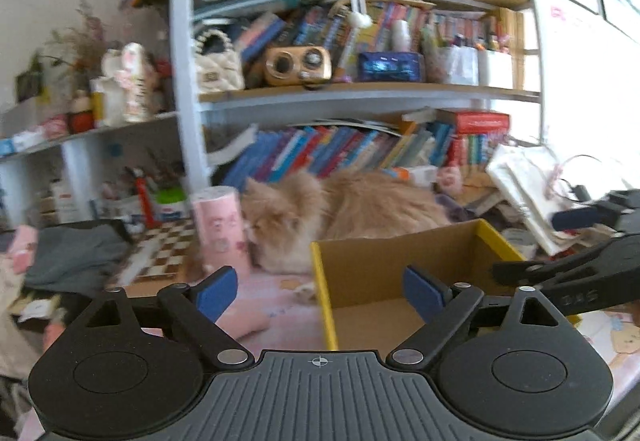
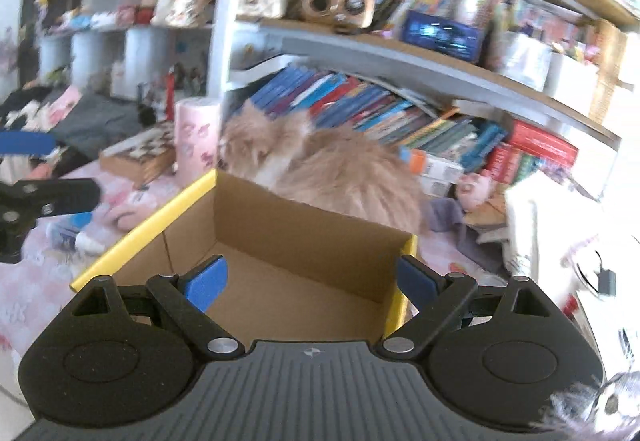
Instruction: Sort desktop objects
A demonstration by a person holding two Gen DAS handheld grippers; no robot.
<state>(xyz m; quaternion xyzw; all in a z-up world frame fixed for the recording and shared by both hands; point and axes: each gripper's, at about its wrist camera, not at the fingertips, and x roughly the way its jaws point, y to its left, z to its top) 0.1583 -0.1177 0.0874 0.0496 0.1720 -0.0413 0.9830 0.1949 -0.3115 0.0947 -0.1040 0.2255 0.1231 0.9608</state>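
blurring shelves, cat half hidden behind box, both grippers' fingers spread, empty

We count one open cardboard box with yellow edges, one fluffy ginger cat behind it, one pink patterned cylinder, one chessboard and two grippers.

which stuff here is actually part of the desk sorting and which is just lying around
Part of the job:
- cardboard box, open, nothing visible inside
- small items on the pink desk cover left of the box
- left hand-held gripper and right hand-held gripper, both open and holding nothing

Just lying about:
- cat behind the box
- pink roll
- chessboard
- books on the shelves
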